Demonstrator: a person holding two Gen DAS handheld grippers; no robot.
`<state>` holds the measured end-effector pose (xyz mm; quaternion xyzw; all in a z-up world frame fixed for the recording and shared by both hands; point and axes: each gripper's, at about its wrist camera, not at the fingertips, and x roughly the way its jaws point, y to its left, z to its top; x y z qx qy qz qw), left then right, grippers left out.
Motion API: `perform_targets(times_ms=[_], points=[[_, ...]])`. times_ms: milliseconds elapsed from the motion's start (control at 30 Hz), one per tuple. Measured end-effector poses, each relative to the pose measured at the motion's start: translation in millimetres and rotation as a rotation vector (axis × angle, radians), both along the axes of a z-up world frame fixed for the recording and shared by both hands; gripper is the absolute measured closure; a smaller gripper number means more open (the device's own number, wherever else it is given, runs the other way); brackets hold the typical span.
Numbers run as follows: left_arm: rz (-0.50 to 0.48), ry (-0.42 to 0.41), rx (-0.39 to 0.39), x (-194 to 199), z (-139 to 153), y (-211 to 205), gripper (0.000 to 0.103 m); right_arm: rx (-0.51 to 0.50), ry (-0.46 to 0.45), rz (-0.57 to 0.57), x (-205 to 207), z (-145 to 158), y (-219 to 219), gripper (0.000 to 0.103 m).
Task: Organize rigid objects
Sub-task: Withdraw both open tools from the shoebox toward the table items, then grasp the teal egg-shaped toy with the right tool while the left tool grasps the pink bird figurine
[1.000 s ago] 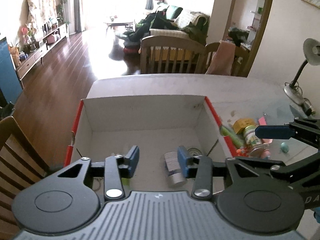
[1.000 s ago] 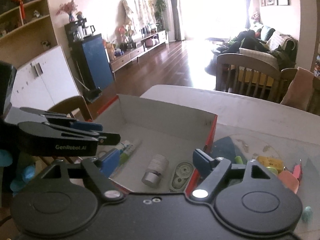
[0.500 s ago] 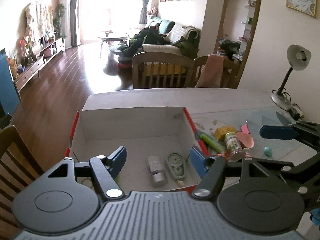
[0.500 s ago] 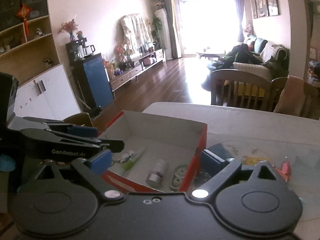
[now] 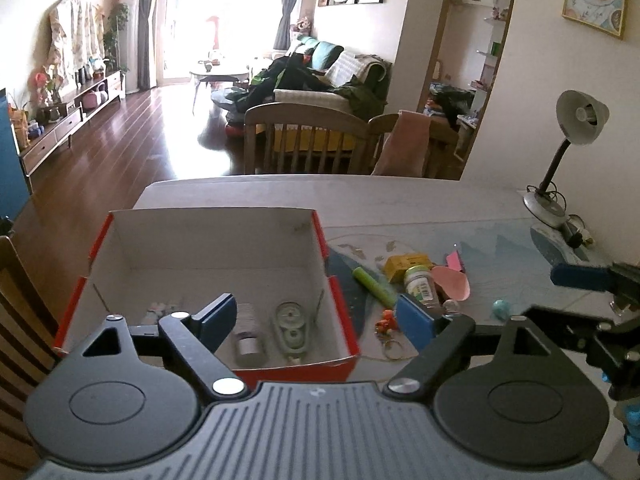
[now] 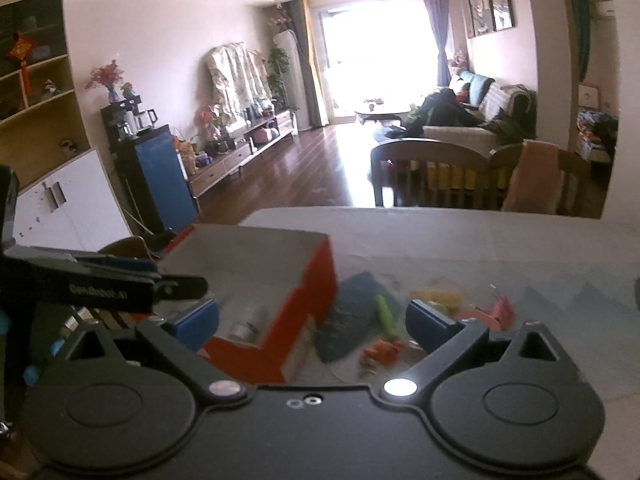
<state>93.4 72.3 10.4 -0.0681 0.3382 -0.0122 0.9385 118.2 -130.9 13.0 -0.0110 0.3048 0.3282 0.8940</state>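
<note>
Hand-held gripper (image 5: 316, 318) above cluttered table (image 5: 400, 200)

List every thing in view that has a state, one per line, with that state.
left gripper: jaws opening, nothing between them
right gripper: jaws opening, nothing between them
red box: open-topped, partly filled
correction tape: lying flat in the box
small bottle: lying on its side in the box
capped jar: on the table outside the box
green tube: lying outside the box
desk lamp: unlit

Right gripper (image 6: 312, 322) fingers opening, empty, above red box (image 6: 308, 304) corner; green marker (image 6: 385, 312) beside
</note>
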Motion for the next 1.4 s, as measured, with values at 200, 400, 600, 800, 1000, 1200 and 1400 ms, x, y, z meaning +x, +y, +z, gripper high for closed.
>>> perform_targets(times_ms=[200, 400, 600, 800, 1000, 1200, 1400], points=[[0.005, -0.015, -0.014, 9, -8, -27, 0.001, -0.029, 0.003, -0.018, 8, -10, -31, 0.003], [-0.007, 0.003, -0.017, 21, -26, -57, 0.001, -0.05, 0.019, -0.068, 26, -26, -66, 0.003], [-0.041, 0.039, -0.041, 36, -52, -89, 0.001, -0.104, 0.014, -0.106, 48, -49, -99, 0.006], [-0.075, 0.057, -0.029, 52, -81, -122, 0.001, -0.162, 0.024, -0.131, 76, -74, -123, 0.007], [-0.086, 0.076, -0.005, 71, -105, -149, 0.001, -0.211, 0.054, -0.133, 104, -102, -136, 0.011], [-0.11, 0.106, 0.025, 91, -133, -170, 0.001, -0.251, 0.077, -0.102, 124, -125, -138, 0.016], [-0.112, 0.144, 0.041, 107, -157, -185, 0.001, -0.271, 0.129, -0.078, 141, -149, -137, 0.025]])
